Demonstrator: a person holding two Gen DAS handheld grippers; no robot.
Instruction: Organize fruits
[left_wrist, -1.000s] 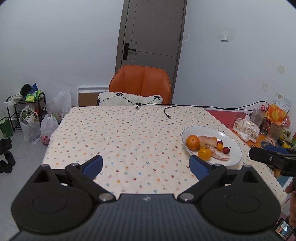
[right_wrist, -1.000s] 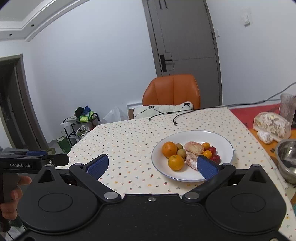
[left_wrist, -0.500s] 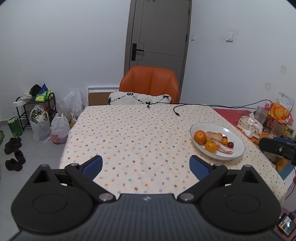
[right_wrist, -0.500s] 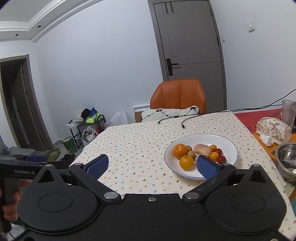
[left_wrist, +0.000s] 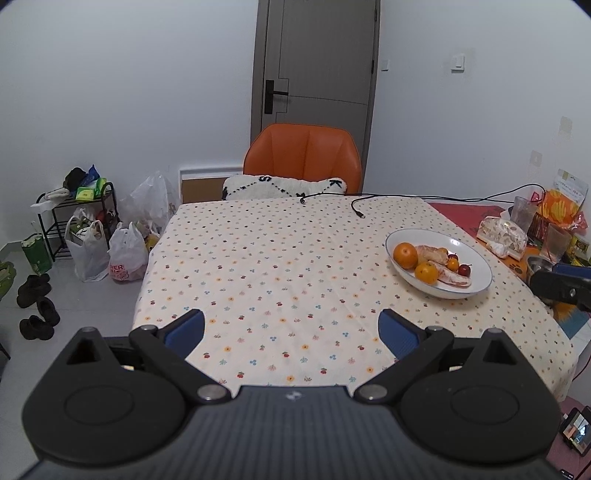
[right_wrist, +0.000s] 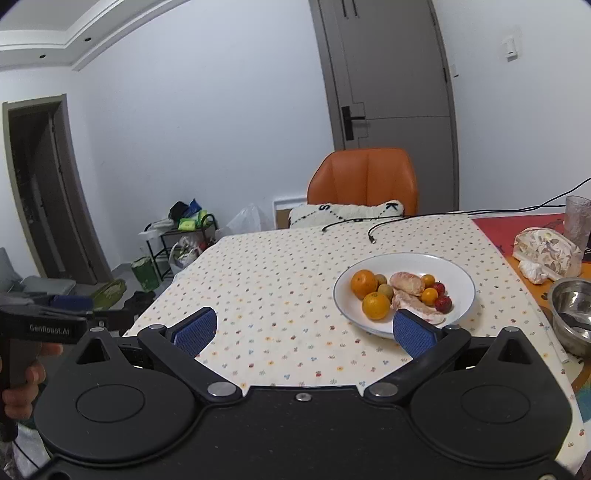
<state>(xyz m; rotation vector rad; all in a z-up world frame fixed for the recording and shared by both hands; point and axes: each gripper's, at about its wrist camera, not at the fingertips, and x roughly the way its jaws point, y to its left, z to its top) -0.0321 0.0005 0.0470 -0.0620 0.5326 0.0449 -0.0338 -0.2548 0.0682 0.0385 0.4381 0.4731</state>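
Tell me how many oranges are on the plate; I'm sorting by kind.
2: one orange at the plate's left edge, another just in front of it. None seem hidden.

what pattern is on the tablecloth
Cream tablecloth with small multicoloured floral dots; clearest in left wrist view.

Quick count, everything placed relative to the white plate (right_wrist: 458, 273). On the plate: two oranges (right_wrist: 364, 283), two kiwis (right_wrist: 385, 290), two peeled citrus pieces (right_wrist: 407, 283), two small yellow-orange tomatoes (right_wrist: 429, 295) and two red fruits (right_wrist: 442, 303). Behind the plate, two black cable ends (right_wrist: 372, 240) lie on the cloth, with one orange chair (right_wrist: 364, 181) and one cushion (right_wrist: 343, 213) further back. To the plate's right: one steel bowl (right_wrist: 570, 310) and one glass (right_wrist: 577, 221) in the right wrist view, though the left wrist view shows two glasses (left_wrist: 523, 213) there.
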